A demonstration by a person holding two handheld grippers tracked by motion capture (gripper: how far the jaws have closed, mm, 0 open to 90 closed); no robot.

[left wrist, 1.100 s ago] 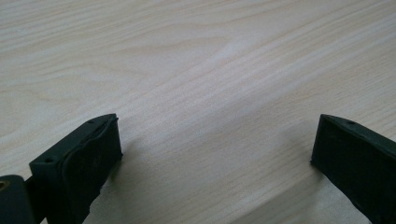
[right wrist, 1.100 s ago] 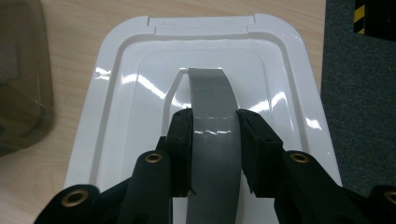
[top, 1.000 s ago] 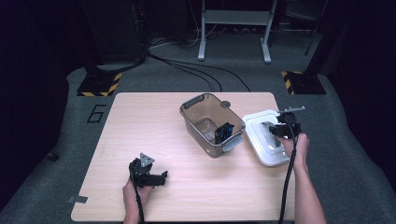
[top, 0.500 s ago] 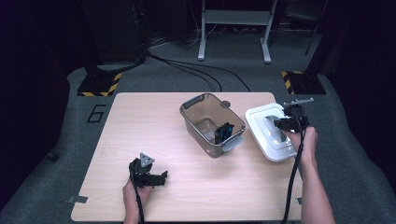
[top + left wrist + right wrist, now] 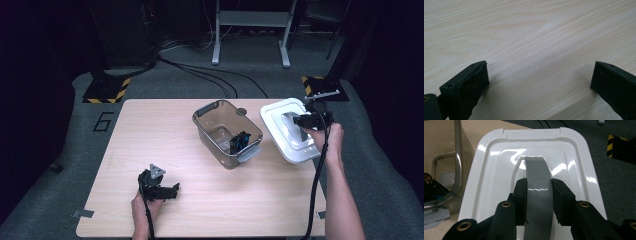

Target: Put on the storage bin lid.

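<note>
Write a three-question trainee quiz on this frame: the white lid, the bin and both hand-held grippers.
1. True or false: the right hand-held gripper is shut on the grey handle of the white lid.
2. What lies between the jaws of the left hand-held gripper? A. a lid B. nothing, just bare table C. a cable
3. Which object sits in the clear bin?

Key: 1 true; 2 B; 3 a black item with blue parts.

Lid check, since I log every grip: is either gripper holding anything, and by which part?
The right gripper is shut on the white lid by its grey handle. The left gripper is open, holding nothing.
</note>
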